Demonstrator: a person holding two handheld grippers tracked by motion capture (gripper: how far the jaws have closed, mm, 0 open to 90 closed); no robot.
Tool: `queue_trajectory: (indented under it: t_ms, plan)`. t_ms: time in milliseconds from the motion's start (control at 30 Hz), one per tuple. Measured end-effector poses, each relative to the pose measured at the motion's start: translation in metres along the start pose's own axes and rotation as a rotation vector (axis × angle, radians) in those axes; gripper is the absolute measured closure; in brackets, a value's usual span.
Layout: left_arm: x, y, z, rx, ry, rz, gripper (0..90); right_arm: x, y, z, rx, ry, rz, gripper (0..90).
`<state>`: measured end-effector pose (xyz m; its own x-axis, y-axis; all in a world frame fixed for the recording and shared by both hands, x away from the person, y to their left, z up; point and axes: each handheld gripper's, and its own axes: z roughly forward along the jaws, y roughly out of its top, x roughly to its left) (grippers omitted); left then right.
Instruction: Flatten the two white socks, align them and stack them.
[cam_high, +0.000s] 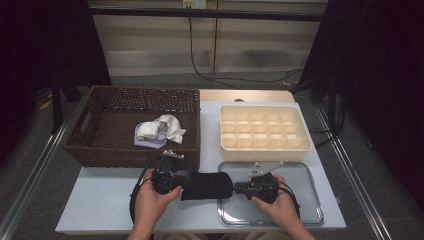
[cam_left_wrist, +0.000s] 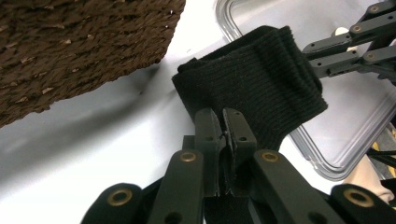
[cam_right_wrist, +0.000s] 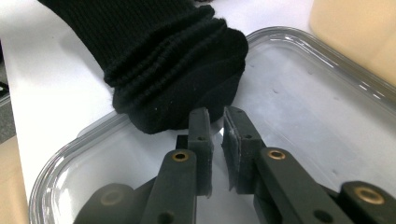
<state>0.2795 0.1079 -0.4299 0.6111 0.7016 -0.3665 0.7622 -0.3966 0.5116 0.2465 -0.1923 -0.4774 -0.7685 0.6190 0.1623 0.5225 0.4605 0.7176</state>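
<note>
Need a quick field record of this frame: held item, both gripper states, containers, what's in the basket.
held item: black sock, folded, partly over the clear tray rim
left gripper: shut on the sock's edge
right gripper: jaws slightly apart at the sock's rounded end, no grip visible
basket: brown wicker, left of table, holds white and lilac cloths
organiser: cream, compartments empty

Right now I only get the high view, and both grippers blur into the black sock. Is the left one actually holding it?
Observer: Yes. The left gripper has its jaws shut on the sock's edge.
Operator: And the right?
Observer: The right gripper shows a gap between its jaws, with nothing pinched. Its tips are at the sock's folded end.
Operator: Where is that end?
Observer: Just over the rim of the clear tray.
</note>
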Motion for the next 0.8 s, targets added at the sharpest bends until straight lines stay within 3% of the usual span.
queue_trajectory:
  t_ms: [600, 800]
  plan:
    - [-0.012, 0.013, -0.007, 0.002, 0.012, 0.031, 85.7, 0.007, 0.007, 0.004, -0.007, 0.007, -0.026, 82.2]
    - [-0.019, 0.019, -0.008, 0.0, 0.008, 0.058, 85.7, 0.009, 0.009, 0.006, -0.005, 0.01, -0.027, 82.1]
